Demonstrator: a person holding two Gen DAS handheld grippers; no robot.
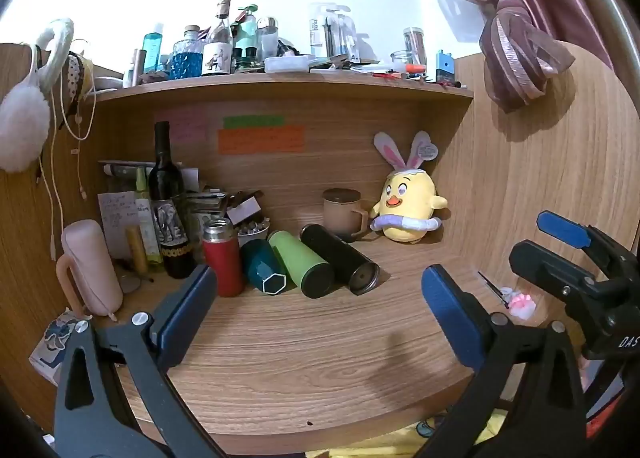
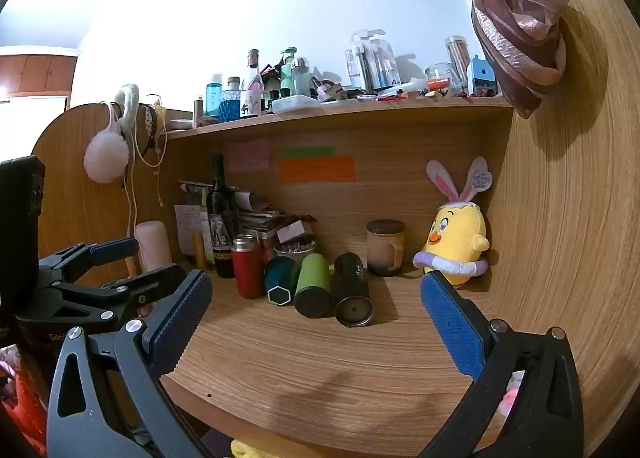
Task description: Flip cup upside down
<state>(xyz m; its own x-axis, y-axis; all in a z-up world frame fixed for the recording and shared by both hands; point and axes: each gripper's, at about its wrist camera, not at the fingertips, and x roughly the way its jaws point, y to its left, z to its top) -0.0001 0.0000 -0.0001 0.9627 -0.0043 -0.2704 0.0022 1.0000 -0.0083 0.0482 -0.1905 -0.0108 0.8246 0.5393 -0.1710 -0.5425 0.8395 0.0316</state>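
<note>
A red cup with a silver rim point(image 1: 222, 258) stands upright on the wooden desk point(image 1: 304, 358); it also shows in the right wrist view point(image 2: 247, 266). Beside it lie a teal cup point(image 1: 262, 268), a green cup point(image 1: 300, 262) and a black flask point(image 1: 340, 258) on their sides. A brown lidded mug point(image 1: 343, 210) stands upright behind them. My left gripper point(image 1: 320, 314) is open and empty, hovering in front of the cups. My right gripper point(image 2: 316, 322) is open and empty, also short of the cups; it shows at the right of the left wrist view point(image 1: 568, 242).
A dark wine bottle point(image 1: 168, 202), a pink bottle point(image 1: 90, 266) and stacked papers crowd the left rear. A yellow chick plush point(image 1: 410, 202) sits at the back right. A small pink item point(image 1: 522, 304) lies near the right wall. A cluttered shelf point(image 1: 280, 78) runs above.
</note>
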